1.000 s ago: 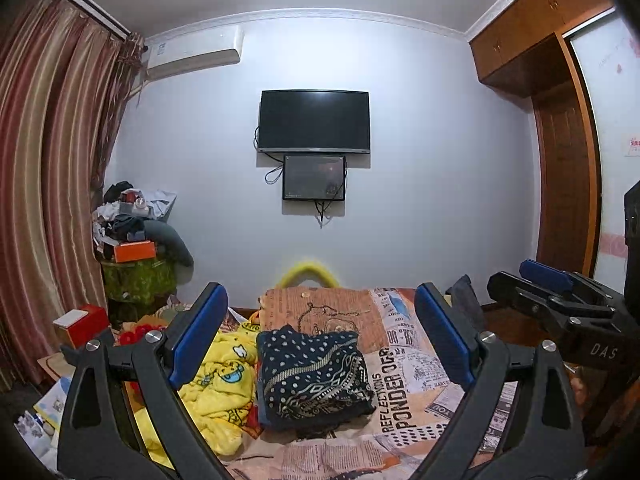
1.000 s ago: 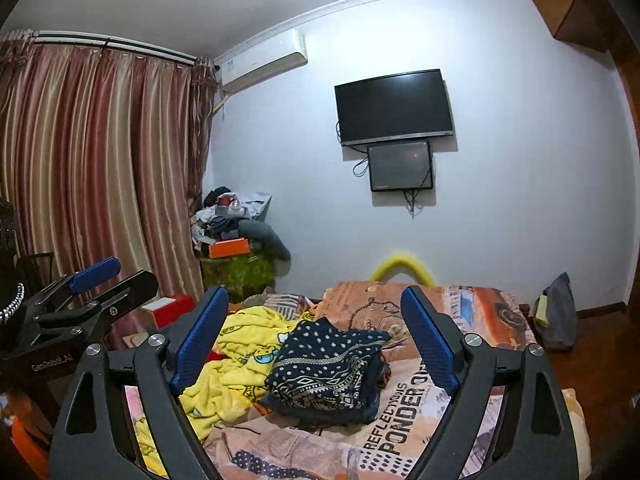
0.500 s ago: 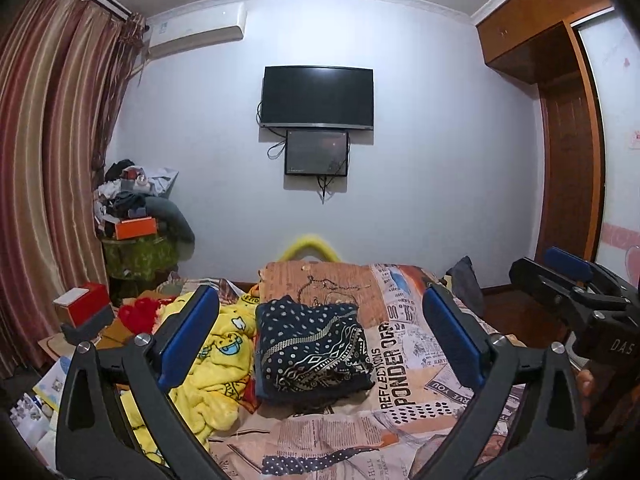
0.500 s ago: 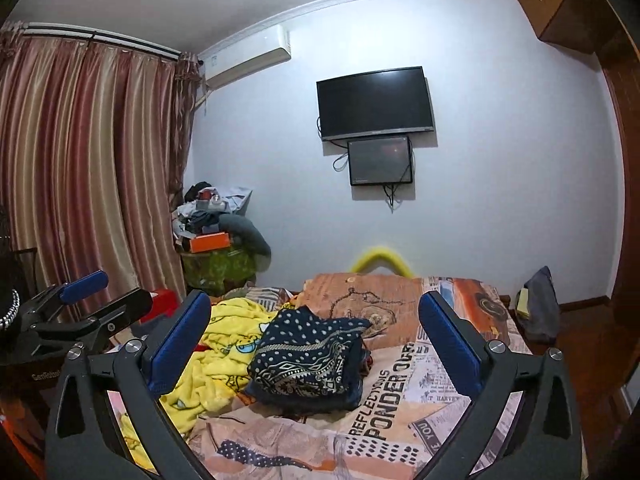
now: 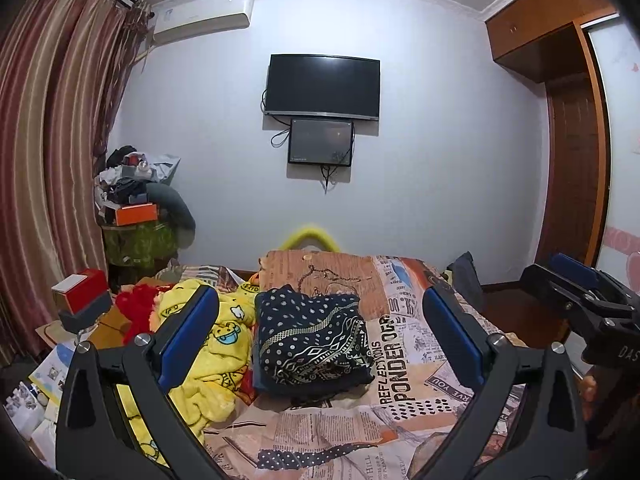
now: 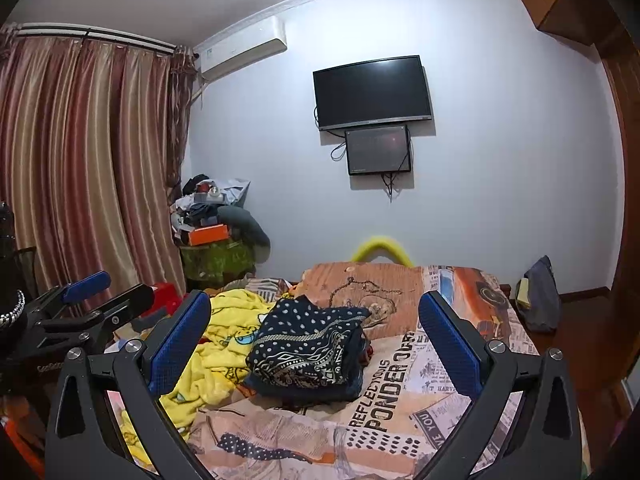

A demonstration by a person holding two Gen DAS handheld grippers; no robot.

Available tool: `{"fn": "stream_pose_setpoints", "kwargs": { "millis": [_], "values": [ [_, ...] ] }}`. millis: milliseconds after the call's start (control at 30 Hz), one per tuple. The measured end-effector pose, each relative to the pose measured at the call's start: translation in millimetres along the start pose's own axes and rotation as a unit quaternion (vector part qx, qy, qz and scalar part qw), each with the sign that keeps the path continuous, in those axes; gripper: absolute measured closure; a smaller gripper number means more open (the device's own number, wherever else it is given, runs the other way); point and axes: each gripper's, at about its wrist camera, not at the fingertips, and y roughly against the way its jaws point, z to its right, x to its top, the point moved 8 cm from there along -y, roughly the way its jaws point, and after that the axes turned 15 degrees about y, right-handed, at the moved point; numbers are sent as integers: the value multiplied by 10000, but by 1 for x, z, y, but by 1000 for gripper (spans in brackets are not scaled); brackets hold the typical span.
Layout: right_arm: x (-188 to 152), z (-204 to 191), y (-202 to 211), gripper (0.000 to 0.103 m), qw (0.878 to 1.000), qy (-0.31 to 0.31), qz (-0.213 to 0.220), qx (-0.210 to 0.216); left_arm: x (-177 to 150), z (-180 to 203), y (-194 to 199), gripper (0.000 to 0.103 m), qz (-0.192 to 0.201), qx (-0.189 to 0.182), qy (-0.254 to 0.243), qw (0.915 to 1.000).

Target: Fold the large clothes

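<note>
A folded dark navy garment with white dots and a patterned band lies in a neat stack on the bed. My left gripper is open and held back from the stack, its blue pads wide apart with nothing between them. My right gripper is likewise open and empty, short of the garment. Each gripper shows at the edge of the other's view: the right gripper and the left gripper.
A crumpled yellow cartoon blanket lies left of the stack, with a red item beside it. Boxes and papers crowd the left bedside. A dark bag sits on the floor at right. The bed cover has a newspaper print.
Both pairs of jaws have spread wider. The left gripper has dipped a little, so the wall and television sit higher in its view. The folded garment has not moved.
</note>
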Motion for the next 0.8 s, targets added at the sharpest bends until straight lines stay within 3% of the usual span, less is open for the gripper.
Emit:
{"fn": "stream_pose_setpoints", "kwargs": {
  "millis": [800],
  "values": [
    [0, 2, -3, 0, 9999, -17, -14, -103, -2, 2, -3, 1, -71, -33, -76, 9999]
  ]
}}
